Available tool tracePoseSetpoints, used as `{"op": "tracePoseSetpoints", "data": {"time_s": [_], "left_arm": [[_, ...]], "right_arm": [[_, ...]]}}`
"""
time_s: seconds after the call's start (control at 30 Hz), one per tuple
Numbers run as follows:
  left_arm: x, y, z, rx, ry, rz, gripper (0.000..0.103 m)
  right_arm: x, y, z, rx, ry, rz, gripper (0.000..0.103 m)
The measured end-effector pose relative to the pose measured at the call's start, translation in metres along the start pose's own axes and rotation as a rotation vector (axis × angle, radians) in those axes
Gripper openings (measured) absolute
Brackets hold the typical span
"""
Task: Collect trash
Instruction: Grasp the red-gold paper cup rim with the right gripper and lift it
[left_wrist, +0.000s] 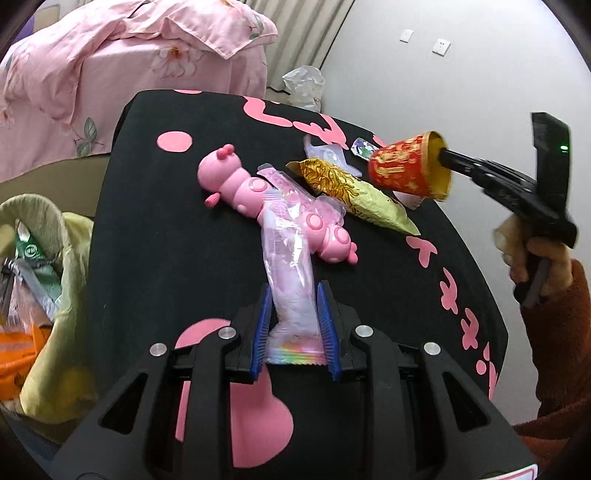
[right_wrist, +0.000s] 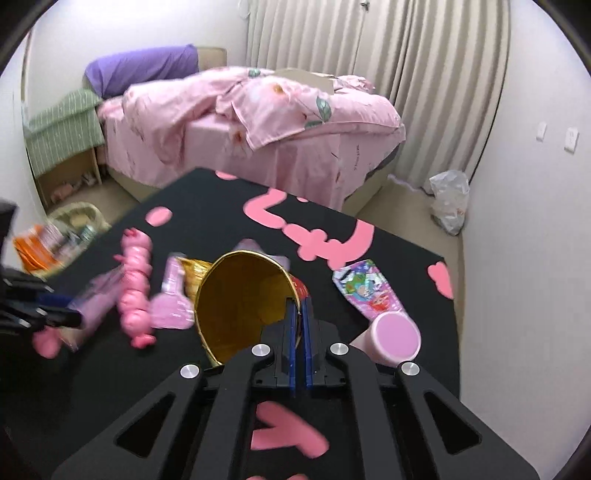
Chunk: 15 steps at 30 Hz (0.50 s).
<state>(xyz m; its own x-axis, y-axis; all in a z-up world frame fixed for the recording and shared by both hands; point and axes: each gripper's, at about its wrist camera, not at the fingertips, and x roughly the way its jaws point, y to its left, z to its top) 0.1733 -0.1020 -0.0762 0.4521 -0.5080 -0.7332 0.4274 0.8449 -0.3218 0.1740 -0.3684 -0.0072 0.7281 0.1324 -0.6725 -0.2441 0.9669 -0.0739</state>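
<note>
Risk, cup: the red and gold paper cup is pinched by its rim wall only, one finger inside and one outside; the thin wall could be crushed or could slip from the pads if the gripper is swung sharply toward the bin.
Risk, wrapper: the long pink wrapper is gripped near its tail end while its far end lies across the pink caterpillar toy; the toy could be dragged along or knocked off the black table when the wrapper is lifted.
Risk, sorting: the toy is judged not to be trash, so it could be binned by mistake.
Left gripper: narrowly parted, its blue pads pressed against both sides of the pink wrapper, which is held low over the near part of the table.
Right gripper: closed almost fully, the cup wall clamped between its pads; the cup is held tilted above the right side of the table, its gold inside facing the camera.
Trash left on table: a gold foil bag lies just beside the toy, a colourful cartoon wrapper at the far right, and a pink cup on its side nearby.
Bin: a pale green basket already holding wrappers sits on the floor to the left of the table.
Stage: judged as midway, with both grippers loaded and nothing yet dropped.
</note>
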Motion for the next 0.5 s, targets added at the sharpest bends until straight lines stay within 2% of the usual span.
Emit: {"op": "tracePoseSetpoints", "data": {"time_s": [0.13,0.37,0.43,0.5], "left_arm": [[-0.012,-0.005,-0.003,0.013,-0.02,-0.008,0.025],[-0.017,-0.014,-0.003,0.033,-0.024,-0.014,0.027],[-0.016,-0.016,-0.002,0.031,-0.023,-0.009,0.028],[-0.016,-0.017,-0.002,0.03,-0.025,-0.001,0.034]], "right_arm": [[-0.018,-0.004,-0.008,0.09,0.037,0.101,0.006],[-0.027,-0.026,-0.032,0.194,0.148,0.199,0.006],[-0.023,-0.023,-0.038,0.177,0.167,0.181,0.006],[-0.021,-0.018,-0.041,0.164,0.161,0.188,0.007]]}}
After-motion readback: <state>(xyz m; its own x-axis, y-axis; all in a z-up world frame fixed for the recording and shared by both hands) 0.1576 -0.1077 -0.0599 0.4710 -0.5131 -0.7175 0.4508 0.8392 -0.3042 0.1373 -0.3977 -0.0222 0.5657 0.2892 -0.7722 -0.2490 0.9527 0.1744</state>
